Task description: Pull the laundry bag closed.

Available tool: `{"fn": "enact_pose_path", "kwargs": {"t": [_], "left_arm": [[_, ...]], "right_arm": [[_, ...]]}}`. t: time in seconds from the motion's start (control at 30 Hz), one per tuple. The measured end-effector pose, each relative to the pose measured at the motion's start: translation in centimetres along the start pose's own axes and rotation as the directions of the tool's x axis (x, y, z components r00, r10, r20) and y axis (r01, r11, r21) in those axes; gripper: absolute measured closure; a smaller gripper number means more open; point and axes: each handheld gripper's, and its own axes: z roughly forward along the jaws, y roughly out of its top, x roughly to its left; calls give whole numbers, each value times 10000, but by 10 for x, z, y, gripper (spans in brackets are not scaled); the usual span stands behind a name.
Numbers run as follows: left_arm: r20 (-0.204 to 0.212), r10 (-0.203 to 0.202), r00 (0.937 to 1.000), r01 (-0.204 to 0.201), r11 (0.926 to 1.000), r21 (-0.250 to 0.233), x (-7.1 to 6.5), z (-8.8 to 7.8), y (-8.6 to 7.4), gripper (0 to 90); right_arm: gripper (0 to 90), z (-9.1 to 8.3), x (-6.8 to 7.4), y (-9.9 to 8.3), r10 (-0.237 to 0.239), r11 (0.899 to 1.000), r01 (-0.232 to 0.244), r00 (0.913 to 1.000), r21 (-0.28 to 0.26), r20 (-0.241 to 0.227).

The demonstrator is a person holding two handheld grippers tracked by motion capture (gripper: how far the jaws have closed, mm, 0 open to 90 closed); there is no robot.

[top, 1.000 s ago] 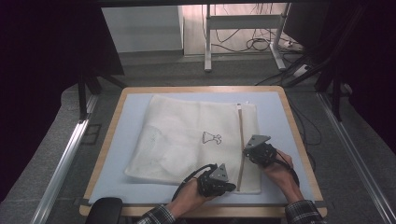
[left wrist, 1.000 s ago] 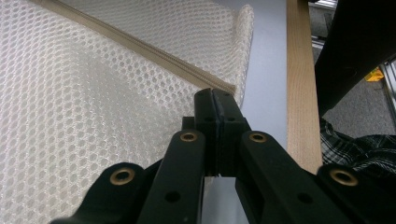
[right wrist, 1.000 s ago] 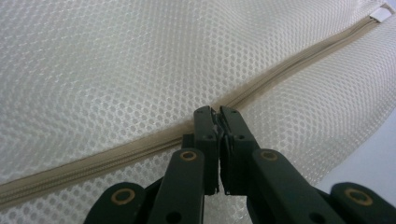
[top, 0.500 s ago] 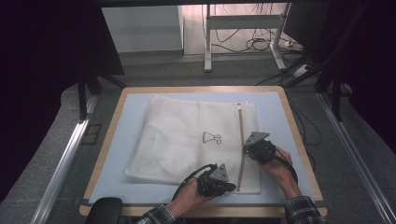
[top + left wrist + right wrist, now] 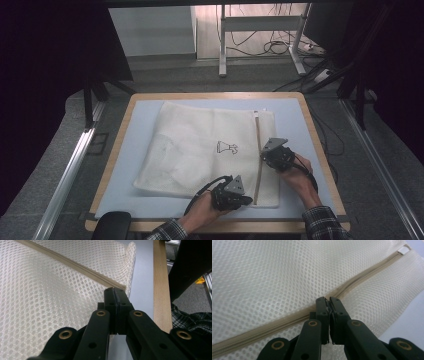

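A white mesh bag (image 5: 195, 150) lies flat on the blue mat (image 5: 142, 120), with a beige zipper (image 5: 257, 132) running along its right side. My left gripper (image 5: 247, 200) sits at the near end of that zipper. In the left gripper view its jaws (image 5: 115, 290) are pressed together right where the zipper (image 5: 75, 265) ends, pinching the bag's edge. My right gripper (image 5: 263, 156) rests farther up the zipper. In the right gripper view its tips (image 5: 328, 300) are shut on a small piece on the zipper line (image 5: 274, 325), apparently the pull.
The mat lies on a table with a wooden rim (image 5: 215, 95). A small black print (image 5: 226, 147) marks the bag's middle. Dark stands flank the table, and cables lie on the floor behind it. A plaid sleeve (image 5: 192, 320) shows past the table's edge.
The right gripper has edged slightly farther along the zipper, away from the person. The left gripper has stayed in place.
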Motion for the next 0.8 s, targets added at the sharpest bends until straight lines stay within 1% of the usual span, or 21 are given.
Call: {"fn": "enact_pose_path", "kwargs": {"t": [0.03,0.1,0.13,0.3,0.43,0.6,0.8], "left_arm": [[-6,82,10000,-82,9999,67,1,0,0,896],[-10,76,10000,-76,10000,60,0,0,0,897],[-9,74,10000,-74,10000,58,0,0,0,896],[-10,66,10000,-66,10000,57,0,0,0,896],[7,47,10000,-47,10000,73,1,0,0,897],[13,52,10000,-52,10000,73,1,0,0,897],[25,40,10000,-40,10000,75,1,0,0,897]], "right_arm": [[861,0,0,0,-37,10000,37,10000,24,36],[862,1,-2,1,-26,10000,26,10000,22,22],[861,1,-2,1,-62,10000,62,9999,29,104],[861,3,-6,2,30,10000,-30,9999,17,138],[861,5,-7,3,-106,9999,105,9997,44,202],[862,6,-10,5,-84,10000,83,9994,24,327],[861,9,-13,6,-137,9999,134,9993,96,342]]}}
